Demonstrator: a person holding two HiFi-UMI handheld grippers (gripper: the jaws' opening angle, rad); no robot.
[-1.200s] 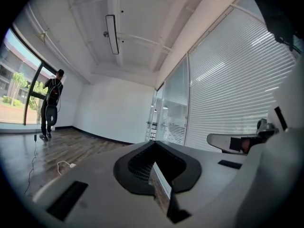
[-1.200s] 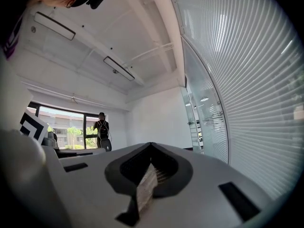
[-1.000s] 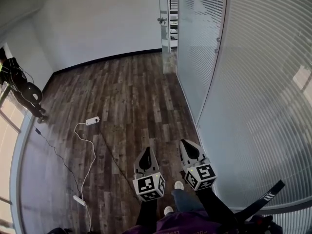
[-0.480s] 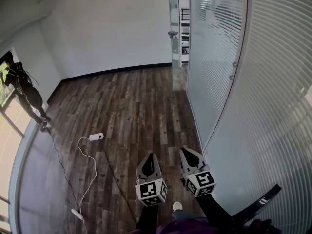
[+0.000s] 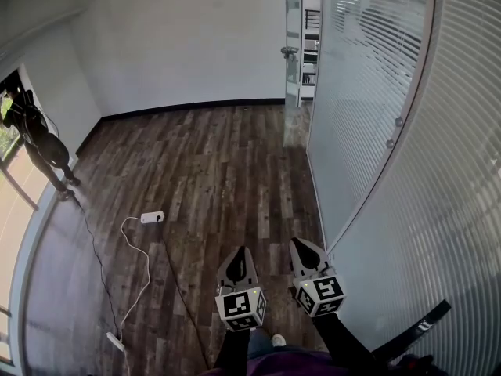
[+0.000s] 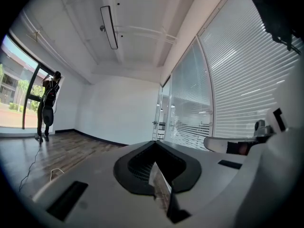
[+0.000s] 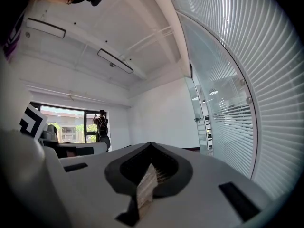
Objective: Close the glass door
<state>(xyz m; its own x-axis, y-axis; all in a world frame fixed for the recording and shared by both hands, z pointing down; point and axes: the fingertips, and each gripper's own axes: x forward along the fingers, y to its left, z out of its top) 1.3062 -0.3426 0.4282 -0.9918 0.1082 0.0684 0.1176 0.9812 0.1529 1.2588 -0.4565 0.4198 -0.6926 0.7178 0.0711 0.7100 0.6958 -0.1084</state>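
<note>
The glass door (image 5: 293,77) stands ajar at the far end of the striped glass wall (image 5: 376,124), with its handle (image 5: 288,51) on the left edge. The door also shows far ahead in the left gripper view (image 6: 159,120) and in the right gripper view (image 7: 199,122). My left gripper (image 5: 239,251) and right gripper (image 5: 299,244) are side by side low in the head view, pointing level toward the door and still several steps from it. Both are shut with nothing between their jaws, as seen on the left gripper (image 6: 154,143) and the right gripper (image 7: 151,144).
A white power strip (image 5: 153,217) and its cable (image 5: 141,265) lie on the wooden floor (image 5: 219,163) to my left. A person (image 5: 35,139) stands by the window at the far left. The glass wall runs close along my right side.
Both grippers have travelled forward along the glass wall toward the door, which now looks larger and nearer. Their jaws stayed shut.
</note>
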